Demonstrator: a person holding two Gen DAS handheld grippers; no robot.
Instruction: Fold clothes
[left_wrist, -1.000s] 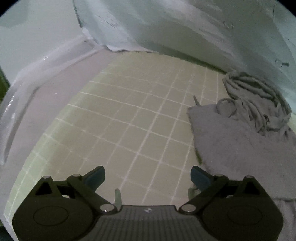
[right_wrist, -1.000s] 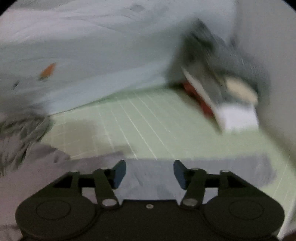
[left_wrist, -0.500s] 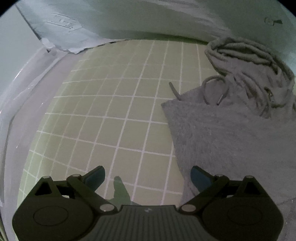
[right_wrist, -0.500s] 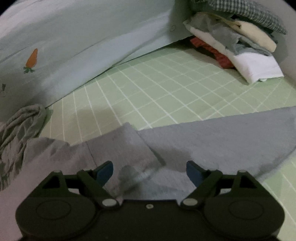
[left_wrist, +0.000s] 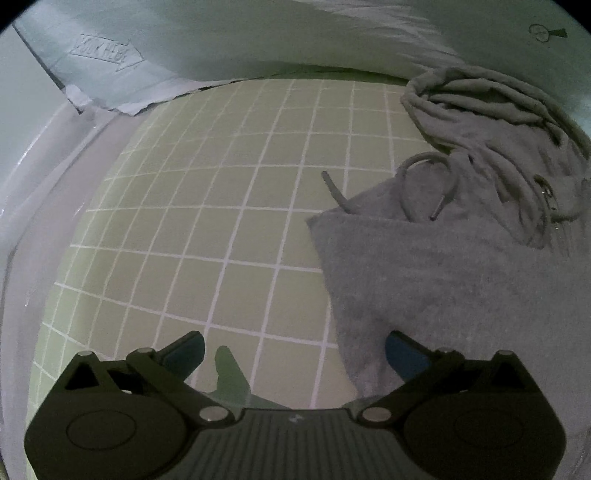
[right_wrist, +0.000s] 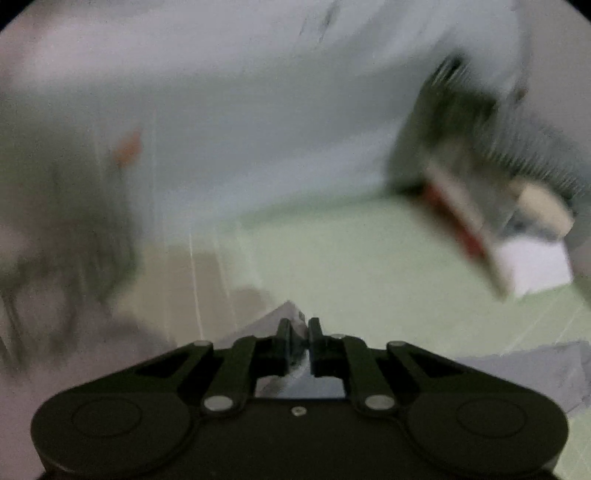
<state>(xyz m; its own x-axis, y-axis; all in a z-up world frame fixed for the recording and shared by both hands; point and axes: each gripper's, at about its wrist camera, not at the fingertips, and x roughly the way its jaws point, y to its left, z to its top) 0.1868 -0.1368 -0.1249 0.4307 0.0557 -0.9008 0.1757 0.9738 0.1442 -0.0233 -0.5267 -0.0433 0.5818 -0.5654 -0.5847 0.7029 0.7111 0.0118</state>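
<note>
The left tool (left_wrist: 293, 350) hangs wide apart, empty, over the green grid-lined mat (left_wrist: 207, 229); the grey fleece drawstring garment (left_wrist: 461, 266) lies just right. The right tool (right_wrist: 299, 338) pinches a grey fabric fold. Embossed lettering on the pale sheet (left_wrist: 107, 55) is illegible.

Dim, flat light; left wrist view sharp, bowed toward the rim. Right wrist view smeared by motion blur.
</note>
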